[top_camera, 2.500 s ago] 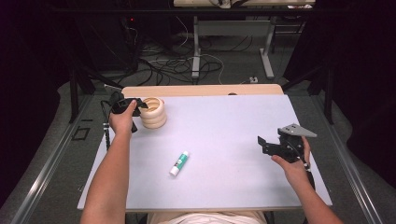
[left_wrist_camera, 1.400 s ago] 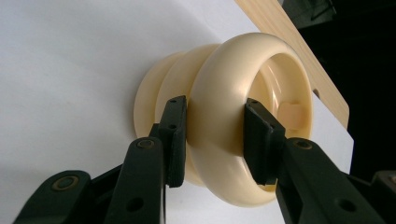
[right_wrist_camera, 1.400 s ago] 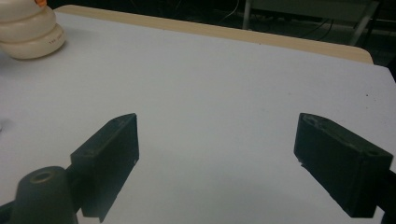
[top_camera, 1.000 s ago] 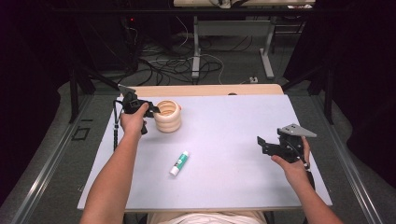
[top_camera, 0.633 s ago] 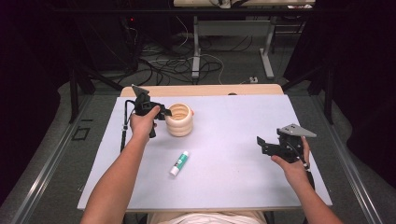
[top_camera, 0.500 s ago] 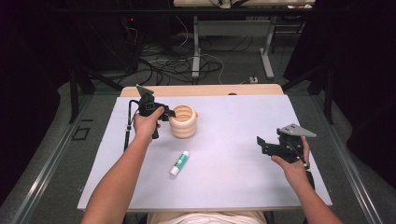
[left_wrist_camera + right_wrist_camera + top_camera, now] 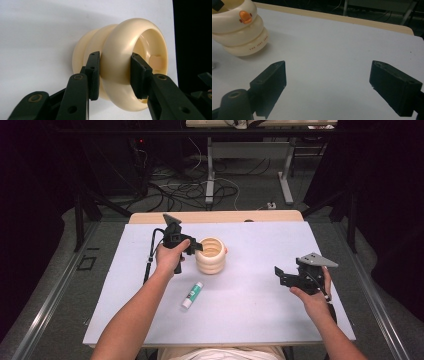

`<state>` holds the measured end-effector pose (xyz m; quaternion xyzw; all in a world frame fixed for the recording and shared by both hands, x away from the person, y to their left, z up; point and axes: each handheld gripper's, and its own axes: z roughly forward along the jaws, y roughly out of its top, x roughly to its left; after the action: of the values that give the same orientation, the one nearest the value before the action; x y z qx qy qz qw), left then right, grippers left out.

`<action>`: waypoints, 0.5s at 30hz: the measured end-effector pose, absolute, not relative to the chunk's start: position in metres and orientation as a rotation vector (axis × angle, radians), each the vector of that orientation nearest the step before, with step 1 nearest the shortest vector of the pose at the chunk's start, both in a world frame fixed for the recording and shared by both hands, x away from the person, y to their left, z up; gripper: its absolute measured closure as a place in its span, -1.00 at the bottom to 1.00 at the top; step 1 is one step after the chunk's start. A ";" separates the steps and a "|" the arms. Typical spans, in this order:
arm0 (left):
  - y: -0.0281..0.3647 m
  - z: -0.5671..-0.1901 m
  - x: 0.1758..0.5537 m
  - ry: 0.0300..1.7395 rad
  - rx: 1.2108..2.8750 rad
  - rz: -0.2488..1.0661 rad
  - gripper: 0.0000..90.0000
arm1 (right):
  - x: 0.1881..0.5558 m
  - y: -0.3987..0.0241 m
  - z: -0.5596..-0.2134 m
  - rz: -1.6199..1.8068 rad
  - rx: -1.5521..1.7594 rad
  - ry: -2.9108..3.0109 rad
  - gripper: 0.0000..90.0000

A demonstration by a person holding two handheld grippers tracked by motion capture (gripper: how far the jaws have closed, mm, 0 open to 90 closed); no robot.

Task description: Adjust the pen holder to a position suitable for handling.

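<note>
The left gripper [image 7: 196,246] clamps the rim of the cream ringed cup [image 7: 210,255], just beyond the glue stick [image 7: 192,295]. Recommend keeping that pinch level and sliding slowly so the wall cannot slip. The right gripper [image 7: 280,272] idles, jaws spread wide, well right of the cup.

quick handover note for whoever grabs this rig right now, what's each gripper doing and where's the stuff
Left gripper: shut on the rim of the cream ringed cup, one jaw outside the wall, one inside. The cup stands upright on the white table, left of centre toward the far edge.
Right gripper: open, holding nothing, above bare table at the right.
Glue stick: lying flat near the cup, on the person's side of it, untouched.
Done: cup gripped. Left: likely set the cup down and release it, then deal with the glue stick; that is only a guess.
</note>
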<state>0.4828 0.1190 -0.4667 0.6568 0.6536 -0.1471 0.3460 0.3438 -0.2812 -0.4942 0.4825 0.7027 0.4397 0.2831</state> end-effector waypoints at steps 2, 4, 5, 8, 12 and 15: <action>0.114 -0.467 0.482 1.686 1.719 -0.390 0.43 | 0.344 -0.282 -0.494 1.182 1.291 1.872 -0.70; 0.110 -0.468 0.481 1.678 1.733 -0.398 0.43 | 0.344 -0.282 -0.494 1.180 1.287 1.878 -0.70; 0.105 -0.469 0.480 1.675 1.736 -0.401 0.43 | 0.344 -0.282 -0.494 1.182 1.288 1.878 -0.70; 0.100 -0.471 0.479 1.668 1.762 -0.414 0.43 | 0.344 -0.282 -0.494 1.184 1.291 1.874 -0.70; 0.096 -0.475 0.478 1.661 1.791 -0.422 0.43 | 0.344 -0.281 -0.494 1.184 1.294 1.875 -0.70; 0.093 -0.477 0.478 1.672 1.782 -0.430 0.43 | 0.344 -0.281 -0.494 1.184 1.294 1.874 -0.70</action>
<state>0.4782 0.0934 -0.4770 0.6795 0.6375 -0.1639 0.3241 0.3435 -0.2815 -0.4942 0.4834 0.7002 0.4424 0.2834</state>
